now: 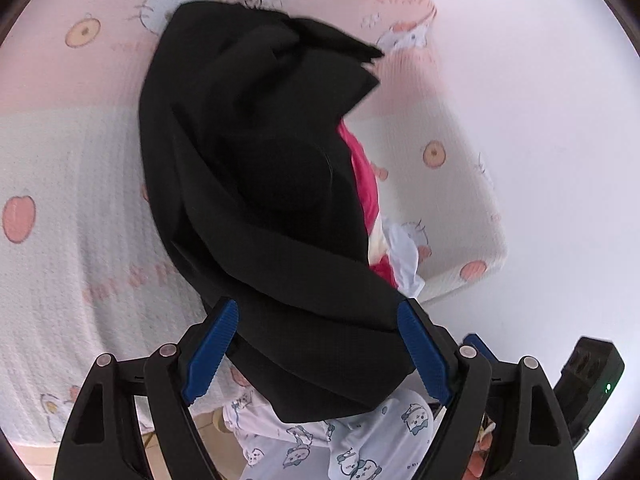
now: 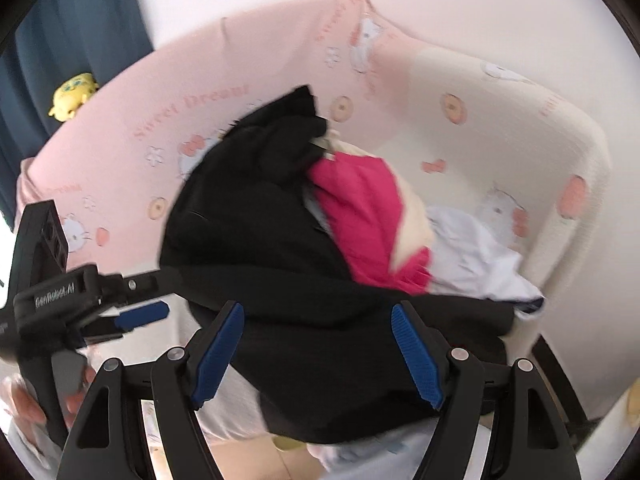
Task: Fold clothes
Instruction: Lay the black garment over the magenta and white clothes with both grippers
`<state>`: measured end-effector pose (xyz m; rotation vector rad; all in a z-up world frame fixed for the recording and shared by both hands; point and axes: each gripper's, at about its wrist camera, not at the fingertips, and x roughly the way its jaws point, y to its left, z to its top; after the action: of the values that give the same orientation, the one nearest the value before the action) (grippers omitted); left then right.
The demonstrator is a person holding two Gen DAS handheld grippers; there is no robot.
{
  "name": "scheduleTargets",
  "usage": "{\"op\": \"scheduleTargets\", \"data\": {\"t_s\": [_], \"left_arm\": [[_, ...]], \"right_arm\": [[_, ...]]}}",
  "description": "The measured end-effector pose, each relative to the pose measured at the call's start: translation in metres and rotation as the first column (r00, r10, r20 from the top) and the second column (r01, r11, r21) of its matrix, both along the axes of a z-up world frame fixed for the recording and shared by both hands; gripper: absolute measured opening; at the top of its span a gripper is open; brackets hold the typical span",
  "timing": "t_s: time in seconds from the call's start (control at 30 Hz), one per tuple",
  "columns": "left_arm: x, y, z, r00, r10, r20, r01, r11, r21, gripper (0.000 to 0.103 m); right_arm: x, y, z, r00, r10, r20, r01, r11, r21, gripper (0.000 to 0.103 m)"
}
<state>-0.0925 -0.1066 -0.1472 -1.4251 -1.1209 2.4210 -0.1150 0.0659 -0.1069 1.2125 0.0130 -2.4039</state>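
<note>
Black cloth fills the middle of both wrist views: a dark garment (image 2: 256,240) lies bunched on a mattress with a pink cartoon-print cover (image 2: 132,120), and its near edge spills off the mattress toward the cameras. Taking that black garment as the landmark: to its left, the left gripper (image 2: 140,314) stands level with its near edge, fingers parted, nothing seen between them. In its own view the left gripper (image 1: 316,344) spreads wide, the hanging edge lying between the blue pads (image 1: 212,350) without being pinched. Directly before the garment, the right gripper (image 2: 316,354) is just as wide, cloth sagging between its fingers but not clamped. To the garment's right lie a pink-and-cream piece (image 2: 364,220), then a pale white one (image 2: 476,256).

The black fabric looks soft, limp and fairly thick, probably light, likely to sag and slip unless pinched deep. A hem or corner at the overhanging edge seems the best hold.
</note>
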Motion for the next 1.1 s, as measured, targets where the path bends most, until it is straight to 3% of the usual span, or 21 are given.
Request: {"op": "scheduleTargets", "data": {"t_s": [0.1,0.27,0.47,0.6,0.63,0.7,0.73,0.77,0.93,1.1], "left_arm": [[-0.004,0.008,-0.008,1.000,-0.013,0.023,0.013,1.000,0.020,0.081],[-0.012,0.018,-0.022,0.998,-0.019,0.052,0.016,0.998,0.056,0.081],[-0.020,0.027,-0.032,0.996,-0.051,0.078,0.053,0.998,-0.028,0.081],[-0.025,0.025,-0.039,0.994,-0.063,0.089,0.066,0.997,-0.027,0.081],[-0.025,0.024,-0.040,0.994,-0.067,0.090,0.069,0.997,-0.022,0.081],[-0.026,0.022,-0.041,0.993,-0.075,0.086,0.077,0.997,-0.017,0.081],[-0.026,0.022,-0.041,0.993,-0.084,0.083,0.086,0.996,-0.021,0.081],[-0.025,0.022,-0.040,0.992,-0.095,0.080,0.098,0.995,-0.029,0.081],[-0.021,0.028,-0.033,0.986,-0.148,0.072,0.157,0.977,-0.142,0.081],[-0.004,0.026,-0.004,0.988,-0.132,-0.082,0.107,0.961,-0.256,0.081]], "right_arm": [[0.002,0.025,-0.004,0.999,-0.029,0.026,0.030,0.999,-0.041,0.076],[-0.017,0.050,-0.022,0.982,-0.066,0.176,0.106,0.967,-0.230,0.081],[-0.034,0.048,-0.057,0.934,-0.115,0.338,0.234,0.912,-0.337,0.081],[-0.041,0.038,-0.068,0.931,-0.132,0.340,0.255,0.903,-0.347,0.081],[-0.044,0.034,-0.070,0.934,-0.135,0.331,0.251,0.907,-0.337,0.079],[-0.050,0.025,-0.074,0.936,-0.146,0.321,0.239,0.932,-0.274,0.062],[-0.054,0.020,-0.076,0.935,-0.154,0.318,0.233,0.946,-0.226,0.042],[-0.057,0.015,-0.078,0.935,-0.159,0.316,0.225,0.956,-0.186,0.032],[-0.063,0.005,-0.074,0.938,-0.118,0.326,0.186,0.965,-0.186,0.025],[-0.068,-0.006,-0.070,0.939,-0.076,0.336,0.146,0.971,-0.189,0.025]]}}
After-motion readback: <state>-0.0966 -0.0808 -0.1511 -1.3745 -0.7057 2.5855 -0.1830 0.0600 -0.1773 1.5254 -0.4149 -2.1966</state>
